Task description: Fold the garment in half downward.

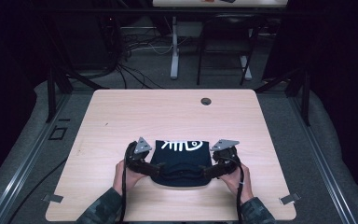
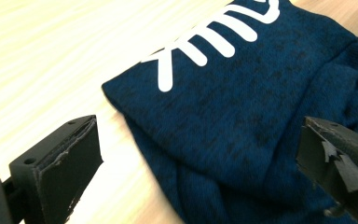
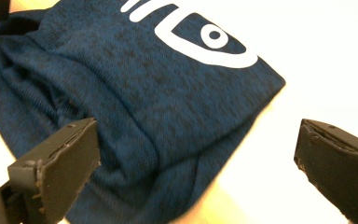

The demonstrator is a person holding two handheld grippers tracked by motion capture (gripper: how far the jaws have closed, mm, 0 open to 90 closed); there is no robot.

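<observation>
A folded dark blue knitted garment (image 1: 179,161) with a white fish-skeleton print lies near the front edge of the light wooden table (image 1: 168,112). My left gripper (image 1: 142,161) is at its left edge, and my right gripper (image 1: 216,161) is at its right edge. A hand holds each one. In the left gripper view the left gripper (image 2: 200,140) stands open over the cloth (image 2: 242,107), its pads clear of the fabric. In the right gripper view the right gripper (image 3: 198,140) is open too, straddling the folded corner (image 3: 144,93) without pressing on it.
A round cable hole (image 1: 206,101) sits near the table's far edge. Small metal brackets mark the front corners (image 1: 53,198) (image 1: 290,199). Beyond the table are desk legs (image 1: 174,51), a dark chair frame (image 1: 223,46) and floor cables (image 1: 130,70).
</observation>
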